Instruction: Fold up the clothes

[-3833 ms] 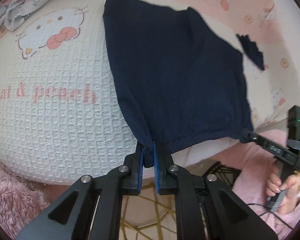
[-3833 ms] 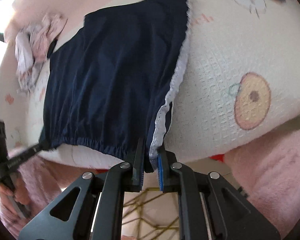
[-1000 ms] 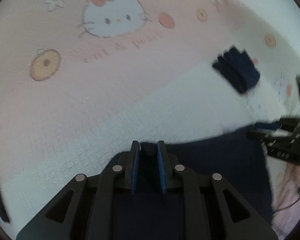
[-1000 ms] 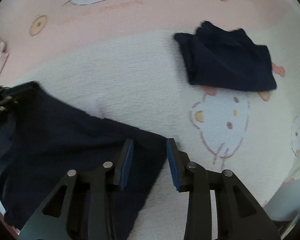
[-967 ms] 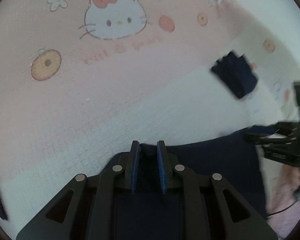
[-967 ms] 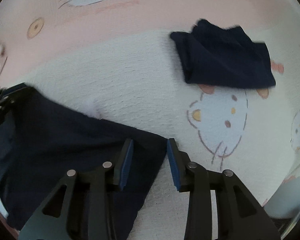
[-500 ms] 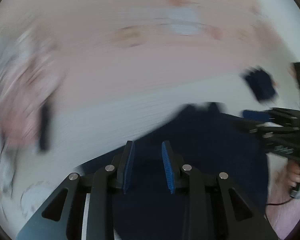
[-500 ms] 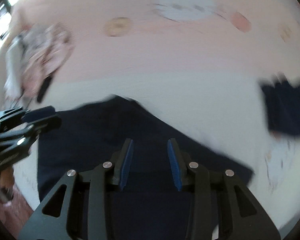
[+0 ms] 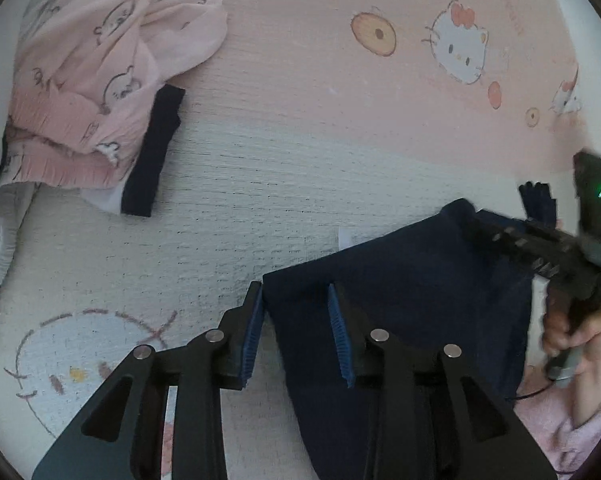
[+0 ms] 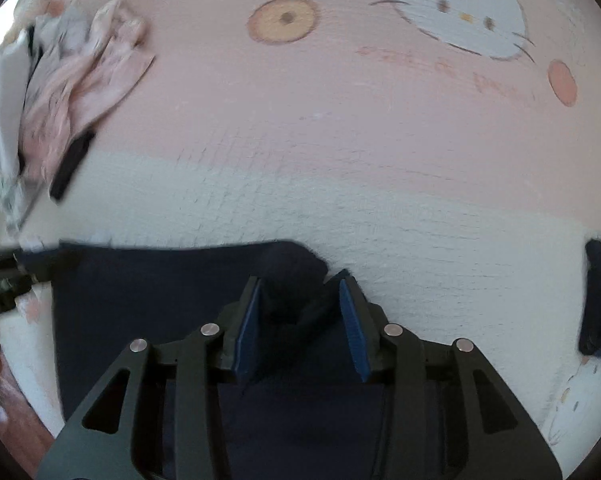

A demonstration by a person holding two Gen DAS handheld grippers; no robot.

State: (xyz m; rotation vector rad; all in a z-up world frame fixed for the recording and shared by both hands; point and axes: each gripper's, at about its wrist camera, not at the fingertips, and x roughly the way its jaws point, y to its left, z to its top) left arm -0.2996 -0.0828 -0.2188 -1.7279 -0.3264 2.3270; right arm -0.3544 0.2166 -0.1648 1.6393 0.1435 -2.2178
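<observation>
A navy garment (image 9: 400, 292) lies folded over on the pink and white Hello Kitty blanket (image 9: 300, 128). My left gripper (image 9: 296, 332) is open, its jaws astride the garment's left corner, nothing pinched. In the right wrist view the same garment (image 10: 148, 292) lies flat, with a bunched far-right corner. My right gripper (image 10: 300, 320) is open over that corner. It also shows at the right edge of the left wrist view (image 9: 540, 248).
A heap of pink printed clothes (image 9: 92, 76) with a dark waistband (image 9: 152, 152) lies at the far left. A small folded navy piece (image 10: 600, 300) lies at the right. The person's pink sleeve (image 9: 580, 420) is at the near right.
Both grippers carried the garment's near edge over to the far side and opened, letting it go. They have drawn back a little; the view has swung left toward the pink heap.
</observation>
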